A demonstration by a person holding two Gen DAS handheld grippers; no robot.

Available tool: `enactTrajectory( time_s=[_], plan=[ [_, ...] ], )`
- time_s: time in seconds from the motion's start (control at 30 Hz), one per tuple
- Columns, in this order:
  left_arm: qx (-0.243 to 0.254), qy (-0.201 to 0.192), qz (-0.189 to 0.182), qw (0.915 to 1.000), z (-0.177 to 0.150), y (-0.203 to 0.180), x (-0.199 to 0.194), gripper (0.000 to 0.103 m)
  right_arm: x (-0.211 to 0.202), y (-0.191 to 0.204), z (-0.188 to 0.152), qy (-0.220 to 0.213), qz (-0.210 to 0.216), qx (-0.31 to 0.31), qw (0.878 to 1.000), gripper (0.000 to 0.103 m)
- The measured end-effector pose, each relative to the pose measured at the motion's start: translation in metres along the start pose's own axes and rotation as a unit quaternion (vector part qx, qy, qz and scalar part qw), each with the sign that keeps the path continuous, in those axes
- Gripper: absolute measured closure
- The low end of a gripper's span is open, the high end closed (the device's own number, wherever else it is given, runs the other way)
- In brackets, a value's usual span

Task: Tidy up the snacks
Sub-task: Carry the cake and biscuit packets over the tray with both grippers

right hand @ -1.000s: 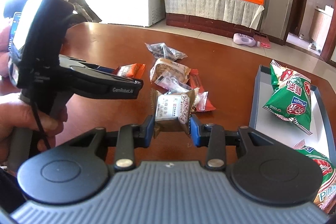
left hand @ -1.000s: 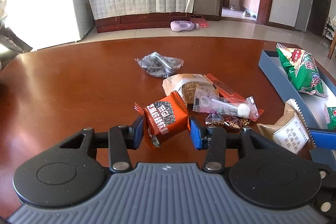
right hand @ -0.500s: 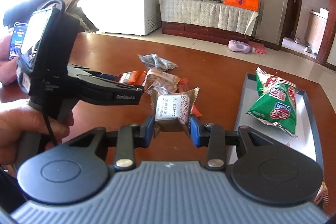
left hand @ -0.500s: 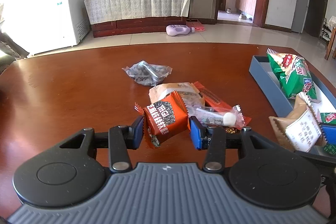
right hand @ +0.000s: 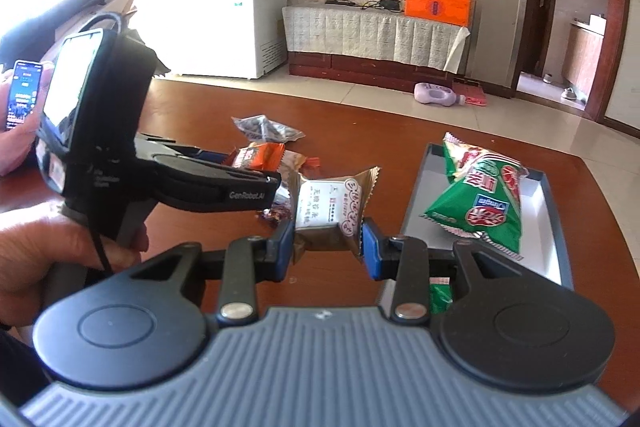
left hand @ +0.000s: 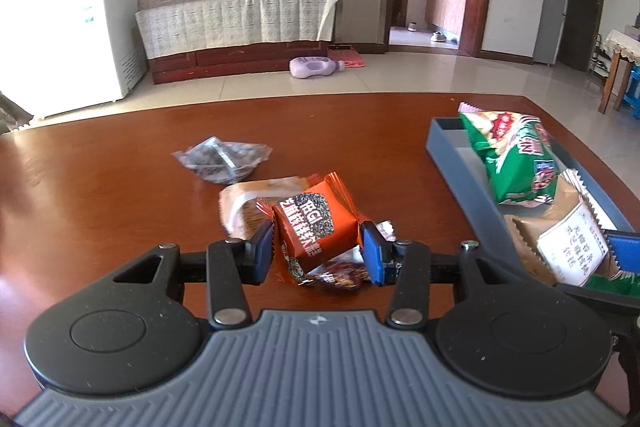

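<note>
My left gripper (left hand: 318, 253) is shut on an orange snack packet (left hand: 314, 227), held above the brown table (left hand: 120, 179). My right gripper (right hand: 326, 245) is shut on a brown-and-white pastry packet (right hand: 330, 207), which also shows at the right of the left wrist view as the pastry packet (left hand: 568, 251), over the near end of the grey tray (left hand: 452, 163). In the right wrist view the tray (right hand: 560, 251) lies just right of the packet and holds a green snack bag (right hand: 480, 203). The left gripper's body (right hand: 168, 179) is on the left, gripped by a hand (right hand: 48, 259).
Loose snacks lie mid-table: a clear bag of dark pieces (left hand: 222, 159), a beige pastry pack (left hand: 244, 199) and small red-wrapped sweets (left hand: 340, 277). A second green bag (right hand: 440, 297) sits at the tray's near end. Another hand holds a phone (right hand: 24, 95) at far left.
Both grippers have carried their packets up and to the right, toward the tray. The pastry packet has moved from beside the tray to over its near end. Grips unchanged.
</note>
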State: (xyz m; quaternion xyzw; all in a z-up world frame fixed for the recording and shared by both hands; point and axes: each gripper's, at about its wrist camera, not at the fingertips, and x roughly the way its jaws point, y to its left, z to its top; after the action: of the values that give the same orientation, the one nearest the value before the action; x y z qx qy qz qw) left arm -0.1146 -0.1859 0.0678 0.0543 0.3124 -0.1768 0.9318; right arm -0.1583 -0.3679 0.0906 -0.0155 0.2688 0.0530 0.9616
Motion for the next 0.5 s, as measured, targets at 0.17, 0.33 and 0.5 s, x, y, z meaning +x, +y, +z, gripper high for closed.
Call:
enactTrajectory(
  time_s=[0.17, 0.33, 0.5],
  plan=[
    [0.009, -0.005, -0.014, 0.9999, 0.004, -0.015, 0.002, 0.052, -0.006, -0.012, -0.002, -0.004, -0.01, 0.009, 1.0, 0.064],
    [0.01, -0.006, -0.025, 0.9996, 0.007, -0.025, 0.006, 0.052, -0.011, -0.025, -0.004, -0.004, -0.021, 0.017, 1.0, 0.064],
    [0.016, -0.01, -0.039, 0.9991, 0.012, -0.038, 0.011, 0.052, -0.016, -0.037, -0.009, -0.002, -0.034, 0.022, 0.999, 0.064]
  ],
)
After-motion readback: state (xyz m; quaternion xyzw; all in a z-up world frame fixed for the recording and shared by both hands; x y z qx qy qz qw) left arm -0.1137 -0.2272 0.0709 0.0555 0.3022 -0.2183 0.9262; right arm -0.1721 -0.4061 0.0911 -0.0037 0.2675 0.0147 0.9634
